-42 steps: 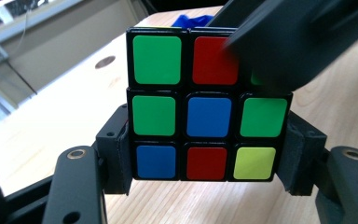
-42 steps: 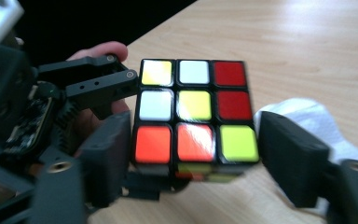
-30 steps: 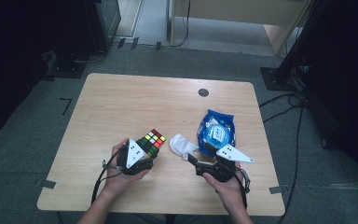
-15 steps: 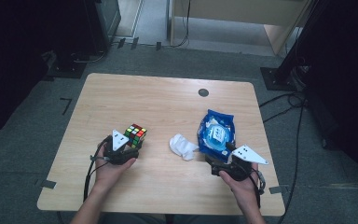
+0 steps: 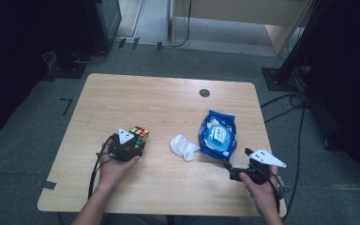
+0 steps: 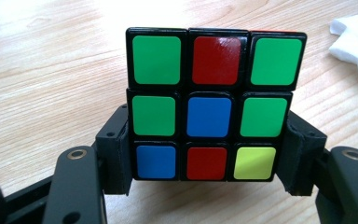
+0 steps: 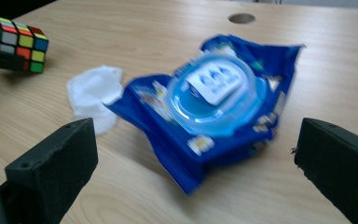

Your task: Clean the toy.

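The far half of the desk (image 5: pixel 168 96) lies bare except for a flush dark hole (image 5: pixel 205 93) near the far edge. Across the near half, three obstacles sit in a row: the cube (image 5: pixel 139 136) at left, a white tissue (image 5: pixel 183 146) in the middle, and touching it, the blue wipes pack (image 5: pixel 218 136) at right. Bare wood separates cube and tissue. The near edge between the hands is free.
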`<control>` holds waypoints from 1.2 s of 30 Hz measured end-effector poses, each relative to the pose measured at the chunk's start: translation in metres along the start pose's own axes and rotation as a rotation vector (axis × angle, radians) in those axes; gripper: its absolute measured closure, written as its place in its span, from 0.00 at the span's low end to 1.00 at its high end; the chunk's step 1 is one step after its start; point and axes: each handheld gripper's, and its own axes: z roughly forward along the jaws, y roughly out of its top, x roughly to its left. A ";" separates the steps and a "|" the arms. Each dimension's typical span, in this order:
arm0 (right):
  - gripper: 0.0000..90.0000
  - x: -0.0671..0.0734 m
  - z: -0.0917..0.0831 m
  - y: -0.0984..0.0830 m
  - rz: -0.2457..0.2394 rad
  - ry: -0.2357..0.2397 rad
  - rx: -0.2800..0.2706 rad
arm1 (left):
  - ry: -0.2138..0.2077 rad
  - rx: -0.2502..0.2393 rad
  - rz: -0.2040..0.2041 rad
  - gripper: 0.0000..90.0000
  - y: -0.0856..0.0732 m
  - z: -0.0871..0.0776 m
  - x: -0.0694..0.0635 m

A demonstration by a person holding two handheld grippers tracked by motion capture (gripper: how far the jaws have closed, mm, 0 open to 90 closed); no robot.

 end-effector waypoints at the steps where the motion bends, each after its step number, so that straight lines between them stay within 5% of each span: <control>1: 0.00 -0.004 -0.002 -0.003 0.006 -0.005 0.002 | -0.001 0.008 -0.005 0.38 0.002 0.001 0.000; 9: 0.00 -0.018 -0.012 -0.021 0.045 -0.030 0.006 | -0.001 0.021 0.003 0.38 0.014 0.009 -0.008; 30: 0.00 -0.027 -0.012 -0.029 0.070 -0.047 0.004 | 0.017 -0.003 -0.023 0.38 0.028 0.025 -0.014; 36: 0.00 -0.028 -0.011 -0.029 0.071 -0.044 0.011 | -0.019 -0.045 -0.028 0.18 0.031 0.011 -0.013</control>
